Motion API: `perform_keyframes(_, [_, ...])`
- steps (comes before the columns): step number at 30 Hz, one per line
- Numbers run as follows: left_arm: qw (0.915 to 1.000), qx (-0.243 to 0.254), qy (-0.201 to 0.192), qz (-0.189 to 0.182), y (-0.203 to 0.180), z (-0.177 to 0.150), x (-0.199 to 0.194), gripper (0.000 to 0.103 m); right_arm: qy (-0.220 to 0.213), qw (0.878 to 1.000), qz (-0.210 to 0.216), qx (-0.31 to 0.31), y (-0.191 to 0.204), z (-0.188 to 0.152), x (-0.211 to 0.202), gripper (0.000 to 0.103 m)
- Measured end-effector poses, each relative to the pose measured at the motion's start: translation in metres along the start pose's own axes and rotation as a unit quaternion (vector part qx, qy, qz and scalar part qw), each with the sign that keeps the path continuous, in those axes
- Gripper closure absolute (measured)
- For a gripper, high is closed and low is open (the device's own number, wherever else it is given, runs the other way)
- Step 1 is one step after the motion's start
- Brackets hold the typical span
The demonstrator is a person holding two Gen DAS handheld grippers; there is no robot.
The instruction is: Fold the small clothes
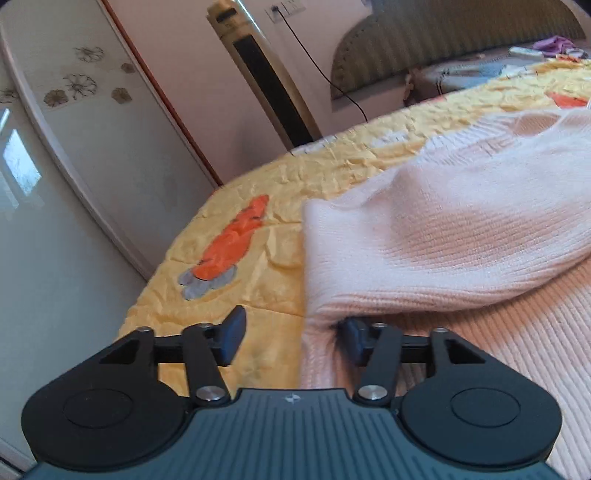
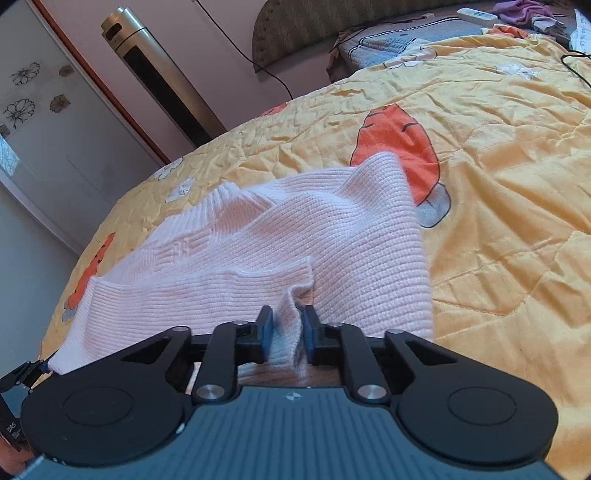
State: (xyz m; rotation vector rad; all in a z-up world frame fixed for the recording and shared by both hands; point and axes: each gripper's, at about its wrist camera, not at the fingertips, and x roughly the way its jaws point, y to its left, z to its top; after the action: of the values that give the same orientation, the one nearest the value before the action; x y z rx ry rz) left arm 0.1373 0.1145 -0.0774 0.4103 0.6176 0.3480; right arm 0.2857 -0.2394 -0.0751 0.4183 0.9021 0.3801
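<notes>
A pale pink knitted sweater (image 1: pixel 443 229) lies on a yellow quilt (image 1: pixel 258 280) with orange carrot prints. My left gripper (image 1: pixel 291 339) is open at the sweater's left edge; its right finger (image 1: pixel 351 336) is tucked under a fold of the knit, its left finger (image 1: pixel 232 336) over the quilt. My right gripper (image 2: pixel 288 332) is shut on a bunched edge of the sweater (image 2: pixel 295 240), the fabric pinched between its blue pads. The sweater's ribbed collar (image 2: pixel 221 203) is at the far side. The left gripper (image 2: pixel 22 373) shows at the sweater's left corner in the right wrist view.
The quilt (image 2: pixel 498 184) covers a bed that ends at the left. A tall tower fan (image 2: pixel 162 74) stands by the wall, beside a sliding door with flower prints (image 2: pixel 44 110). A cable, a power strip (image 2: pixel 476 14) and purple cloth (image 2: pixel 524 9) lie near the headboard.
</notes>
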Motion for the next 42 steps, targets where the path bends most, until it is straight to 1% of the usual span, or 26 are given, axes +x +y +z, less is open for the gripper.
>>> perform_keyframes(1, [0.9998, -0.012, -0.017, -0.004, 0.004, -0.003, -0.015, 0.03, -0.015, 1.0, -0.009, 0.005, 0.001, 0.0, -0.011, 0.062])
perform_keyframes(3, [0.9976, -0.022, -0.054, -0.037, 0.006, -0.006, -0.042, 0.024, -0.061, 0.998, -0.018, 0.0, 0.008, -0.002, -0.035, 0.054])
perform_keyframes(4, [0.9959, -0.009, -0.07, -0.056, 0.001, -0.007, -0.051, 0.023, -0.077, 0.997, -0.01, -0.005, 0.014, -0.005, -0.045, 0.05])
perform_keyframes(6, [0.9923, 0.043, -0.086, -0.079, -0.019, -0.004, -0.053, 0.021, -0.081, 0.996, 0.031, -0.03, 0.031, -0.013, -0.052, 0.029])
perform_keyframes(7, [0.9914, 0.062, -0.086, -0.076, -0.028, -0.003, -0.047, 0.021, -0.07, 0.995, 0.039, -0.051, 0.041, -0.018, -0.047, 0.024])
perform_keyframes(8, [0.9913, 0.074, -0.075, -0.078, -0.036, -0.002, -0.038, 0.021, -0.061, 0.994, 0.036, -0.088, 0.054, -0.023, -0.039, 0.024])
perform_keyframes(9, [0.9917, 0.076, -0.04, -0.096, -0.041, -0.001, -0.022, 0.022, -0.057, 0.99, 0.019, -0.127, 0.068, -0.029, -0.03, 0.024])
perform_keyframes(10, [0.9917, 0.064, 0.002, -0.112, -0.043, -0.001, -0.004, 0.022, -0.053, 0.985, -0.005, -0.166, 0.079, -0.035, -0.02, 0.024])
perform_keyframes(11, [0.9921, 0.024, -0.005, -0.123, -0.035, -0.003, 0.002, 0.021, -0.042, 0.979, -0.033, -0.198, 0.086, -0.042, -0.008, 0.023])
perform_keyframes(13, [0.986, -0.042, 0.026, -0.159, -0.016, -0.003, 0.016, 0.016, -0.005, 0.97, -0.078, -0.229, 0.086, -0.054, 0.014, 0.023])
perform_keyframes(14, [0.9829, -0.063, 0.038, -0.168, -0.007, -0.002, 0.02, 0.016, -0.022, 0.964, -0.074, -0.254, 0.086, -0.061, 0.013, 0.018])
perform_keyframes(16, [0.9867, -0.066, 0.039, -0.143, 0.001, -0.003, 0.01, 0.018, -0.023, 0.958, -0.079, -0.274, 0.088, -0.068, 0.008, 0.018])
perform_keyframes(19, [0.9869, -0.099, 0.017, -0.127, 0.027, -0.021, -0.025, 0.018, -0.025, 0.965, -0.071, -0.253, 0.092, -0.067, -0.023, 0.016])
perform_keyframes(23, [0.9699, -0.195, 0.014, -0.146, 0.073, -0.065, -0.08, 0.017, -0.044, 0.982, -0.006, -0.185, 0.066, -0.082, -0.093, 0.013])
perform_keyframes(25, [0.9544, -0.246, 0.037, -0.165, 0.091, -0.094, -0.099, 0.016, -0.039, 0.991, 0.029, -0.126, 0.039, -0.096, -0.124, 0.012])
perform_keyframes(27, [0.9327, -0.298, 0.078, -0.188, 0.102, -0.122, -0.107, 0.016, -0.014, 0.997, 0.071, -0.028, -0.001, -0.114, -0.149, 0.012])
perform_keyframes(29, [0.9129, -0.329, 0.108, -0.216, 0.108, -0.144, -0.108, 0.016, 0.023, 0.992, 0.102, 0.067, -0.042, -0.134, -0.166, 0.015])
perform_keyframes(30, [0.9158, -0.324, 0.088, -0.22, 0.109, -0.152, -0.116, 0.016, 0.027, 0.989, 0.104, 0.098, -0.057, -0.144, -0.174, 0.022])
perform_keyframes(31, [0.9165, -0.318, 0.092, -0.224, 0.11, -0.154, -0.118, 0.016, 0.025, 0.988, 0.101, 0.116, -0.069, -0.155, -0.183, 0.024])
perform_keyframes(33, [0.9122, -0.322, 0.096, -0.235, 0.117, -0.153, -0.12, 0.016, 0.024, 0.988, 0.078, 0.132, -0.083, -0.172, -0.197, 0.023])
perform_keyframes(35, [0.8938, -0.351, 0.093, -0.263, 0.129, -0.153, -0.12, 0.016, 0.021, 0.989, 0.061, 0.135, -0.088, -0.183, -0.207, 0.024])
perform_keyframes(36, [0.8747, -0.375, 0.1, -0.29, 0.134, -0.155, -0.116, 0.015, 0.018, 0.988, 0.067, 0.137, -0.089, -0.188, -0.211, 0.022])
perform_keyframes(38, [0.8141, -0.434, 0.13, -0.363, 0.138, -0.165, -0.103, 0.015, 0.017, 0.985, 0.087, 0.146, -0.089, -0.197, -0.214, 0.023])
perform_keyframes(39, [0.7856, -0.46, 0.143, -0.388, 0.137, -0.171, -0.095, 0.015, 0.019, 0.984, 0.096, 0.151, -0.088, -0.2, -0.212, 0.023])
perform_keyframes(40, [0.7706, -0.474, 0.153, -0.397, 0.135, -0.174, -0.089, 0.015, 0.025, 0.982, 0.105, 0.152, -0.085, -0.203, -0.208, 0.023])
perform_keyframes(42, [0.7632, -0.484, 0.147, -0.402, 0.134, -0.176, -0.085, 0.015, 0.037, 0.981, 0.12, 0.147, -0.079, -0.209, -0.202, 0.023])
